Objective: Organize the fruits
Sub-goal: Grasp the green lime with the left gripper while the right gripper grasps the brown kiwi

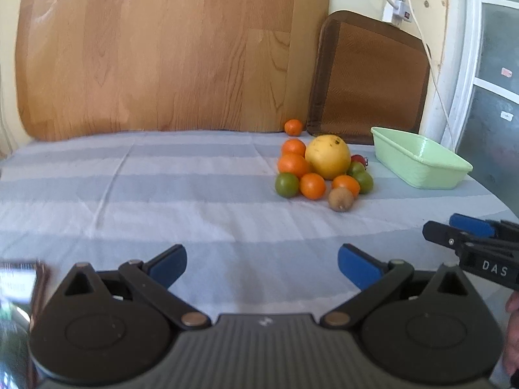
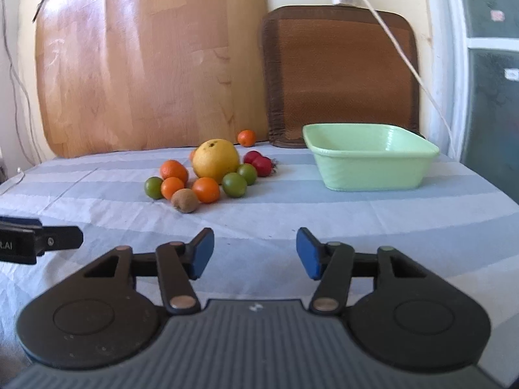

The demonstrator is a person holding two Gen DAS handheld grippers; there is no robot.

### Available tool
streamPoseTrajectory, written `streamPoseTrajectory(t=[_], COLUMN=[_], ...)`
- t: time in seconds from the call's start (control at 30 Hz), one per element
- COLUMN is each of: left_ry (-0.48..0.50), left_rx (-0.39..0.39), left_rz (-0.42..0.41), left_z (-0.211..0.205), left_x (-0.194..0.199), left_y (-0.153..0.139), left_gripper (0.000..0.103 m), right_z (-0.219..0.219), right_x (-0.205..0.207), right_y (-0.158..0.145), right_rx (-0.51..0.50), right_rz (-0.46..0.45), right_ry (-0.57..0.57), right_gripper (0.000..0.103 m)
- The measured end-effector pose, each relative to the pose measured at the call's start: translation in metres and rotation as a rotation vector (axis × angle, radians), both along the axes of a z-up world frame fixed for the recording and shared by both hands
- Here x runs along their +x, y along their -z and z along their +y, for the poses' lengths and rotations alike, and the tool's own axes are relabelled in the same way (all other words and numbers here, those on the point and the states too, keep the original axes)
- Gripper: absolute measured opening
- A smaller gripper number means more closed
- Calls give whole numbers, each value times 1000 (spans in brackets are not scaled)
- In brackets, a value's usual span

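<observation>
1. Left gripper (image 1: 262, 261): fingers spread wide, nothing between them.
2. Right gripper (image 2: 255, 253): fingers parted, holding nothing; its side reads "DAS".
3. Fruit pile (image 2: 207, 176): on the striped table, nearest fruit a kiwi (image 2: 185, 200).
4. Green tub (image 2: 369, 162): right of the pile, apart from it.

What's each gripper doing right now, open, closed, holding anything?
Left gripper: open, holding nothing.
Right gripper: open, nothing between its jaws.
</observation>
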State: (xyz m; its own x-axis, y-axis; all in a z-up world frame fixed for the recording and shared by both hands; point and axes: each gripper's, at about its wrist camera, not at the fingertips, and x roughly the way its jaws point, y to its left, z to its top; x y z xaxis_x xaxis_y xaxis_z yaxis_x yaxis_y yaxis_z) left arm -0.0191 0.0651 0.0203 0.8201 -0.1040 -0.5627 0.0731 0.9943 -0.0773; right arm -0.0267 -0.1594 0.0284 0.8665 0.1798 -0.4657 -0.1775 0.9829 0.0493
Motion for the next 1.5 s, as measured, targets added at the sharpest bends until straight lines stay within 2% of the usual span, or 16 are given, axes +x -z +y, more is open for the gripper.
streamPoseTrajectory(t=[0.1,0.2,0.23,0.3,0.43,0.63,0.7,0.77,0.87,0.93,1.0,1.13,1.2,1.23,1.37,1.5], left_ry=[30,33,34,48,108,123,121,120,128,137,152,169,172,170,167,179], left_rx=[8,-29,-47,-92,-165,-182,-168,-146,-142,-141,-137,-158,-175,-189,-217,-146], left_rz=[-11,-8,-8,15,63,48,44,45,51,57,67,61,62,65,74,67], left_z=[8,15,16,16,11,6,5,5,5,5,3,2,4,6,8,3], left_x=[14,38,46,65,91,99,100,104,109,113,117,120,119,118,114,110], left_y=[-5,-14,-16,-13,-2,8,10,10,10,11,13,14,14,14,14,18], left_gripper=[94,83,81,68,61,57,57,57,49,49,41,41,30,28,27,28], right_z=[7,17,21,29,42,55,60,63,58,49,39,25,23,22,23,21], right_x=[9,26,32,43,67,86,89,93,92,85,77,66,65,64,63,62], right_y=[-3,-9,-9,-9,-4,3,5,8,6,4,2,-1,-2,-2,-1,-1], right_rx=[-7,-4,-3,0,0,-16,-39,-61,-51,-40,-36,-24,-18,-17,-10,-6], right_rz=[-2,16,23,39,99,164,178,179,176,162,148,138,136,133,129,123], right_ry=[-35,-85,-99,-130,-180,-233,-245,-246,-245,-236,-227,-203,-199,-198,-197,-195], right_gripper=[53,48,48,47,47,45,36,31,31,31,31,31,31,31,31,31])
